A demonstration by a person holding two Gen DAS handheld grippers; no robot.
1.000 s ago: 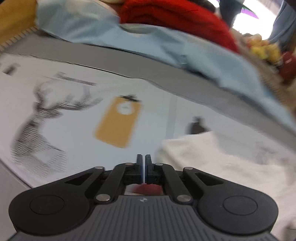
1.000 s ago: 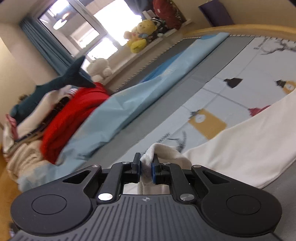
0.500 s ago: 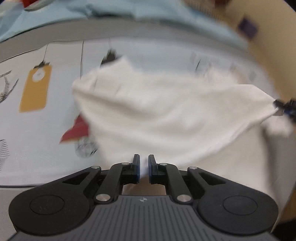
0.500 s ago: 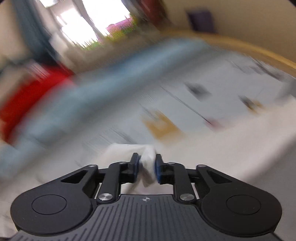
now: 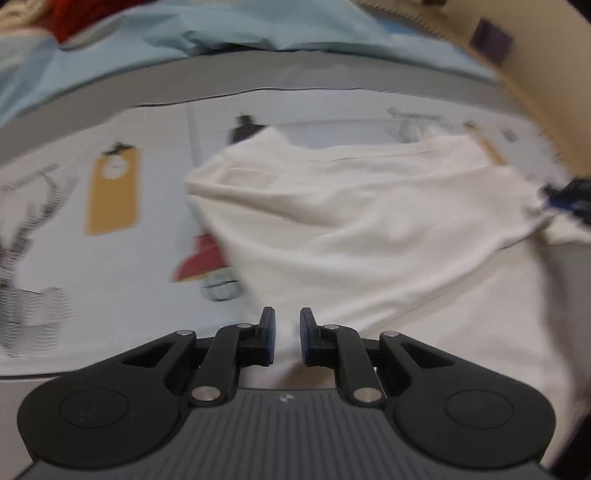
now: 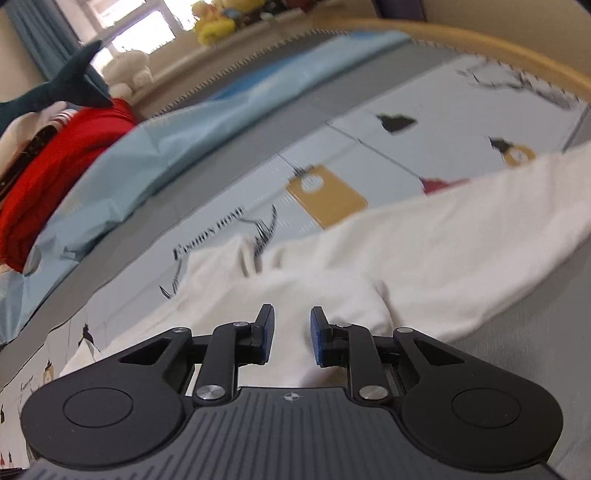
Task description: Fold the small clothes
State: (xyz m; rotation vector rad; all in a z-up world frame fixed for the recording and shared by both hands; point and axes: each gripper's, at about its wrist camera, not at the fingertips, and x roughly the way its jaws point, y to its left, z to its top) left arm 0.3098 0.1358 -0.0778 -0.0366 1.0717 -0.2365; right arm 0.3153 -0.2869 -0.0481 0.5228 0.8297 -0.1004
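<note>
A cream-white small garment (image 5: 369, 221) lies spread and creased on a pale printed bed sheet (image 5: 74, 280). It also shows in the right wrist view (image 6: 424, 251). My left gripper (image 5: 287, 334) hangs just over the garment's near edge, jaws a little apart with white cloth showing between them, not pinched. My right gripper (image 6: 291, 330) is open over a bunched corner of the garment (image 6: 343, 295), its fingers apart and empty. The right gripper's tips show at the right edge of the left wrist view (image 5: 569, 195).
A light blue sheet (image 6: 177, 140) and a red cloth pile (image 6: 55, 162) lie at the far side with other clothes. Plush toys (image 6: 210, 26) sit on the window sill. A tan padded bed rim (image 5: 535, 110) curves along the right.
My right gripper has let go of the garment corner it was pinching and now stands open. My left gripper has opened from shut and swung to face the garment.
</note>
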